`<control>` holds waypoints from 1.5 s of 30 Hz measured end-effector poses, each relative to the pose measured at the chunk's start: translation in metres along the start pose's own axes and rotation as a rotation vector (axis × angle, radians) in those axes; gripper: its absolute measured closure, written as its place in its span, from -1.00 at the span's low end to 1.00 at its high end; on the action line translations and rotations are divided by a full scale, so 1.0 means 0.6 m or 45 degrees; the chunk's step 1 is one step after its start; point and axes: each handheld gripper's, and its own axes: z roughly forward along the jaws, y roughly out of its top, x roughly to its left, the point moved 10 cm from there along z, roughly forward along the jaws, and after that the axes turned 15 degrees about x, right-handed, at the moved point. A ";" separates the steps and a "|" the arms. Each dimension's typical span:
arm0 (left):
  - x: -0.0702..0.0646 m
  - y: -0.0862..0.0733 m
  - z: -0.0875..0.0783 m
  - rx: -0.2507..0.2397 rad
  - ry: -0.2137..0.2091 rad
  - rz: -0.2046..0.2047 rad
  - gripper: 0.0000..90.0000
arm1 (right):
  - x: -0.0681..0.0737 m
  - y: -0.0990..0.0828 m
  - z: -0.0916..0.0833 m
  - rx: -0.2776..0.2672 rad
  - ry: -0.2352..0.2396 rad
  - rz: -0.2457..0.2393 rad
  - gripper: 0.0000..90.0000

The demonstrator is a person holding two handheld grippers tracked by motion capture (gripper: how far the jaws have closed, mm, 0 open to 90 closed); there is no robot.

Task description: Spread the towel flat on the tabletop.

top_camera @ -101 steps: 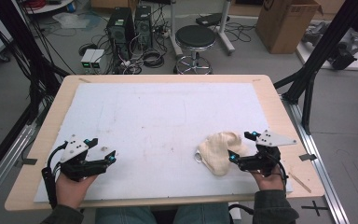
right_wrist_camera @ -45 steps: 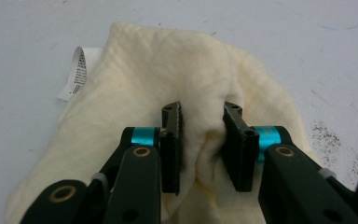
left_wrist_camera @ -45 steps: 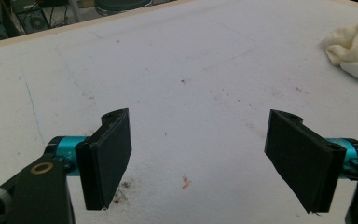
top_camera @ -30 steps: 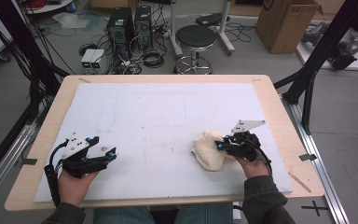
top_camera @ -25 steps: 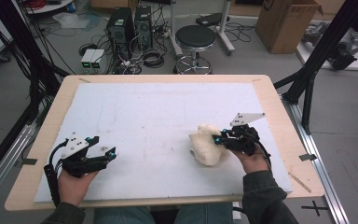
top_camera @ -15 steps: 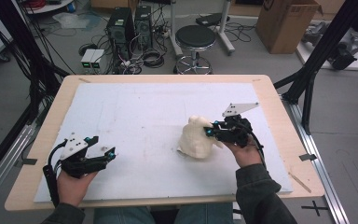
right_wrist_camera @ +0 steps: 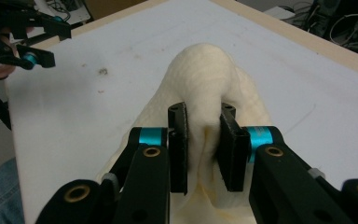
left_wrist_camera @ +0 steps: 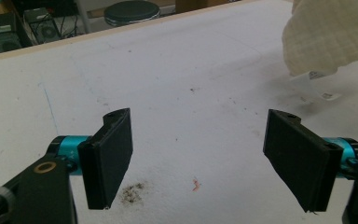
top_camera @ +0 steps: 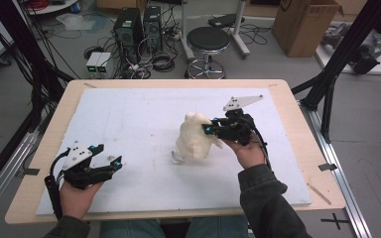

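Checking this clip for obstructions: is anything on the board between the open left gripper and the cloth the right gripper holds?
Nothing visible: bare white board lies between the left gripper and the cloth pinched by the right gripper.

cloth (top_camera: pixel 194 140): 1 (cream) | grippers: 2 – left gripper (top_camera: pixel 110 162), right gripper (top_camera: pixel 209 129) | table (top_camera: pixel 297 124): 1

A wooden-edged bench (top_camera: pixel 297 106) carries a white board (top_camera: pixel 129 119), scuffed with a dark smudge (left_wrist_camera: pixel 131 191) and a small red fleck (left_wrist_camera: pixel 196 185). Behind it on the floor, a round black stool (top_camera: pixel 208 39) stands beside two computer towers (top_camera: pixel 139 25) amid tangled cables (top_camera: pixel 161 59). A cardboard box (top_camera: pixel 305 22) sits far right, black frame struts (top_camera: pixel 349 47) crossing in front.
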 end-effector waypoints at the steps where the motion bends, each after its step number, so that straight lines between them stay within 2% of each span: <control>1: 0.000 0.000 0.000 0.001 -0.001 0.000 -0.46 | 0.004 0.007 0.002 -0.002 0.005 -0.006 0.70; 6: 0.001 0.001 -0.002 -0.008 0.003 -0.004 -0.46 | 0.018 0.037 0.015 0.000 0.020 -0.037 0.70; 12: 0.003 0.002 -0.005 -0.011 0.009 0.000 -0.46 | 0.032 0.061 0.029 -0.024 0.064 -0.032 0.70; 17: 0.003 0.002 -0.006 -0.014 0.007 0.001 -0.46 | 0.038 0.068 0.059 0.020 0.079 -0.029 0.70; 20: 0.004 0.002 -0.005 -0.013 0.011 0.007 -0.46 | 0.038 0.062 0.085 0.066 0.104 -0.007 0.70; 21: 0.004 0.003 -0.005 -0.016 0.010 0.003 -0.46 | 0.038 0.062 0.085 0.066 0.104 -0.007 0.70; 22: 0.004 0.003 -0.005 -0.017 0.009 0.000 -0.46 | 0.035 0.056 0.105 0.102 0.103 0.004 0.70; 25: 0.004 0.003 -0.004 -0.016 0.009 0.006 -0.46 | 0.027 0.041 0.135 0.164 0.108 0.033 0.69; 26: 0.004 0.003 -0.004 -0.016 0.009 0.006 -0.46 | 0.027 0.041 0.135 0.164 0.108 0.033 0.69; 27: 0.005 0.004 -0.004 -0.016 0.009 0.008 -0.46 | 0.021 0.031 0.153 0.212 0.086 0.050 0.69; 30: 0.004 0.005 0.002 -0.009 0.003 0.012 -0.46 | 0.010 0.014 0.177 0.286 0.034 0.055 0.69; 32: 0.002 0.006 0.004 -0.011 0.001 0.014 -0.46 | 0.004 0.008 0.185 0.302 0.030 0.056 0.68; 34: 0.000 0.006 0.008 -0.004 -0.002 0.016 -0.45 | -0.009 -0.014 0.204 0.340 0.015 0.099 0.67; 39: -0.008 0.008 0.020 0.011 -0.022 0.032 -0.43 | -0.022 -0.031 0.218 0.339 -0.002 0.109 0.58; 41: -0.012 0.009 0.023 0.016 -0.038 0.037 -0.37 | -0.024 -0.032 0.220 0.317 0.026 0.118 0.41; 42: -0.014 0.010 0.024 0.016 -0.036 0.042 -0.37 | -0.024 -0.032 0.220 0.317 0.026 0.118 0.41; 45: -0.021 0.015 0.027 0.001 -0.053 0.049 -0.37 | -0.017 -0.018 0.202 0.246 0.030 0.083 0.16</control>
